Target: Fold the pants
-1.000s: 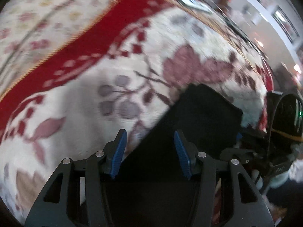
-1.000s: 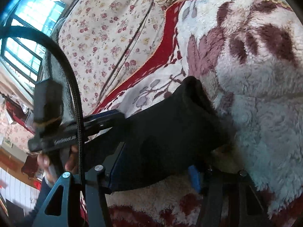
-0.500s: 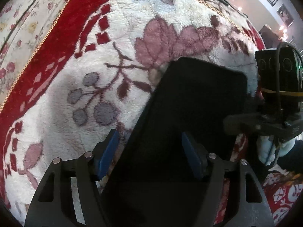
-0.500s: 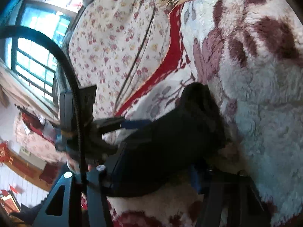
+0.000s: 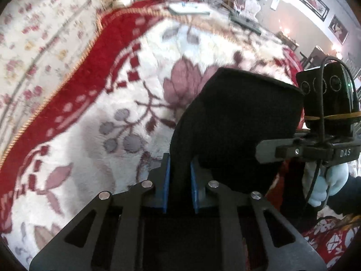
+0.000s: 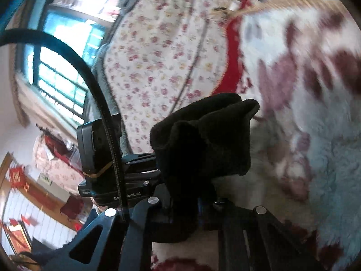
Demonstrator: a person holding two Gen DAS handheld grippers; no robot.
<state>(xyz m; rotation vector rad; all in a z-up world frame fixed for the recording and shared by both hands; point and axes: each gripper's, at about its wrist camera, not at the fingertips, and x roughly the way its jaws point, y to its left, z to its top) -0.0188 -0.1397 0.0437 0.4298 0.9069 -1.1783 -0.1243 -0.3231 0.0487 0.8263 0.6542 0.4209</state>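
The left tongs point(image 5: 179, 186) are clamped on a fold of the black fleece pants point(image 5: 237, 122), their blue pads pinching the near edge. From there the cloth rises forward and to the right, away from the tongs and up off the bed.

The right tongs point(image 6: 198, 203) also look clamped on the same pants point(image 6: 203, 142), though the cloth covers their tips and the pinch itself cannot be seen. The bundle stands just ahead of them, doubled over into thick folds.

The two tongs sit close side by side, each at one end of the gripped edge, so the long axis of that edge runs across from one to the other. The right unit point(image 5: 327, 117) shows just beside the cloth in the left view.

Below lies the plush cream-and-maroon flowered blanket with a red border point(image 5: 101, 103). The pants are lifted clear of it. In my judgement, the coming lay-down depends on both tongs travelling forward evenly.
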